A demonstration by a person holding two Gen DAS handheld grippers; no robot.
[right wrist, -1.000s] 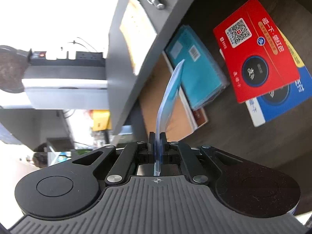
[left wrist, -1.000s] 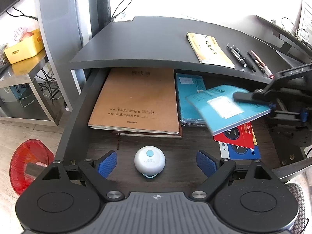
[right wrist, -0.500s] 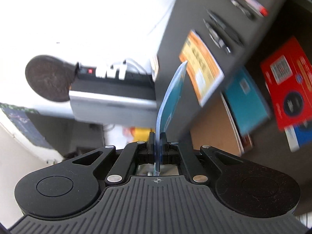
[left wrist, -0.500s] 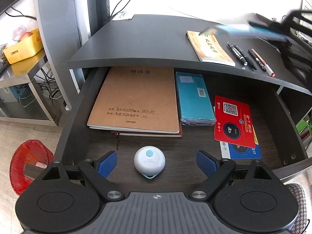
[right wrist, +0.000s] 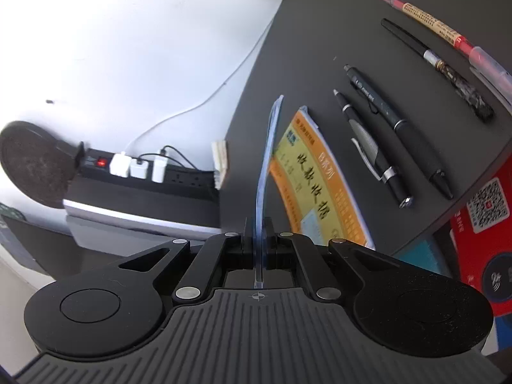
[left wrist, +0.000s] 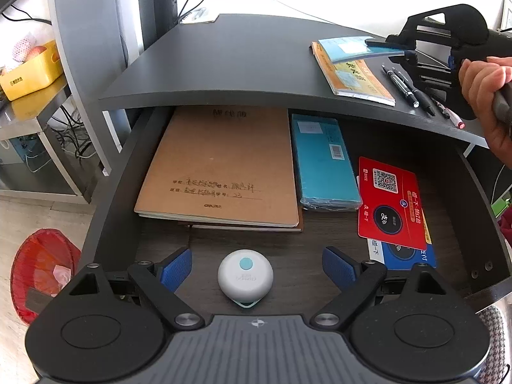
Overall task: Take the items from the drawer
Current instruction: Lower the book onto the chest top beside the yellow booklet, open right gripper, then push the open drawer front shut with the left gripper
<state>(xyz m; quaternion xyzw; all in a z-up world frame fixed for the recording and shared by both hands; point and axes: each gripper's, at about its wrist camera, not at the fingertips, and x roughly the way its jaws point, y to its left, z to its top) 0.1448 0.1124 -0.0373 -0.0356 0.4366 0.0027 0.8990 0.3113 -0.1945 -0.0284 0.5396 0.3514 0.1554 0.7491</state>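
1. Left wrist view: the drawer (left wrist: pixel 480 211) stands pulled out under the desk top (left wrist: pixel 243 64). Inside it lie a brown notebook (left wrist: pixel 220 166) on another book at the drawer's left, a teal booklet (left wrist: pixel 323 163) just to the notebook's right, a red card (left wrist: pixel 388 204) overlapping a blue card (left wrist: pixel 409 257) further right, and a white round device (left wrist: pixel 245 277) near the drawer's front edge.
2. The left gripper (left wrist: pixel 256 267) hangs over the drawer's front with its jaws spread wide, the white device between them but untouched.
3. On the desk top, above the drawer, an orange booklet (left wrist: pixel 352 73) and several pens (left wrist: pixel 406 86) already lie. The right gripper (left wrist: pixel 400 52), held by a hand (left wrist: pixel 483 80), pinches a thin blue booklet (left wrist: pixel 348 49) over the orange one.
4. Right wrist view: the right gripper (right wrist: pixel 258 233) has its jaws pressed onto the blue booklet (right wrist: pixel 267 160), seen edge-on, just beside the orange booklet (right wrist: pixel 316 188); whether it touches is unclear.
5. Judgement: the task is partway; one booklet is out and about to be set down, and five items remain in the drawer.
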